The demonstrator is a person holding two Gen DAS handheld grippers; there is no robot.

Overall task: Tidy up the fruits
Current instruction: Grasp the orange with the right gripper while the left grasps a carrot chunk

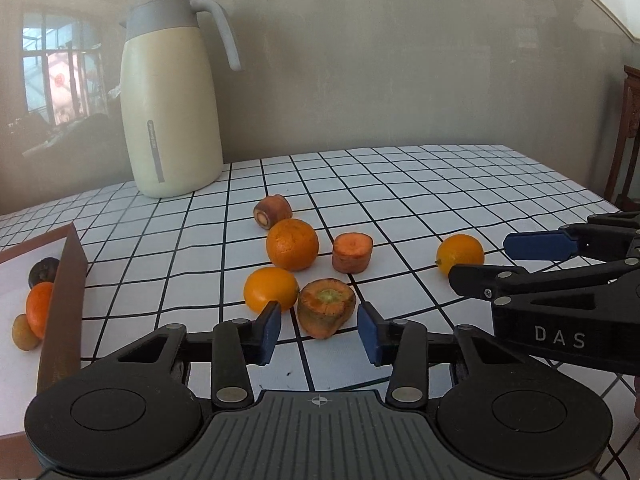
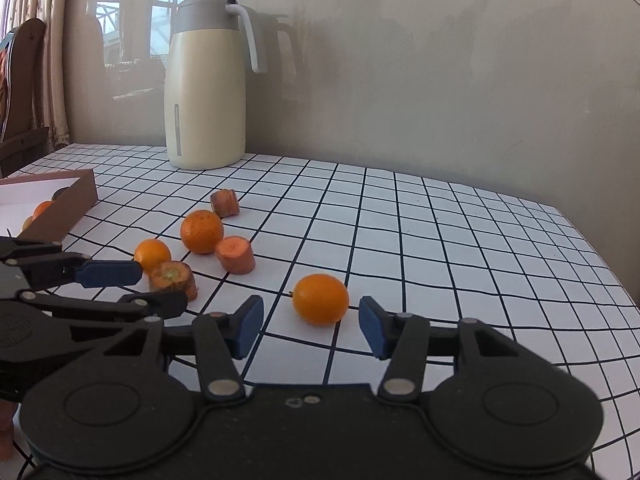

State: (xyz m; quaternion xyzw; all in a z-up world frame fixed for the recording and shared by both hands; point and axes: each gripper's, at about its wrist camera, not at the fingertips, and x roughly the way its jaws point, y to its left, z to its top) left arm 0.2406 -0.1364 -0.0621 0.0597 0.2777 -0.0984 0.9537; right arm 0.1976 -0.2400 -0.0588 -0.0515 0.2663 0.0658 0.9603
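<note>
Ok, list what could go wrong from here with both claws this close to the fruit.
1. The left claw straddles a carrot top with an orange beside its left pad; closing may nudge that orange away.
2. The right claw frames a lone orange without touching it; round fruit may roll on the checked cloth.
3. Carrot pieces lie among the oranges, so one could end up in the box with the fruit.

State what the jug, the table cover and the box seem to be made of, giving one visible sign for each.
Jug: probably painted metal with a grey plastic lid and handle; matte cream body, moulded handle.
Table cover: likely smooth vinyl or oilcloth, possibly cloth; printed black grid, soft sheen.
Box: looks like cardboard; thin brown walls, white matte inside.
</note>
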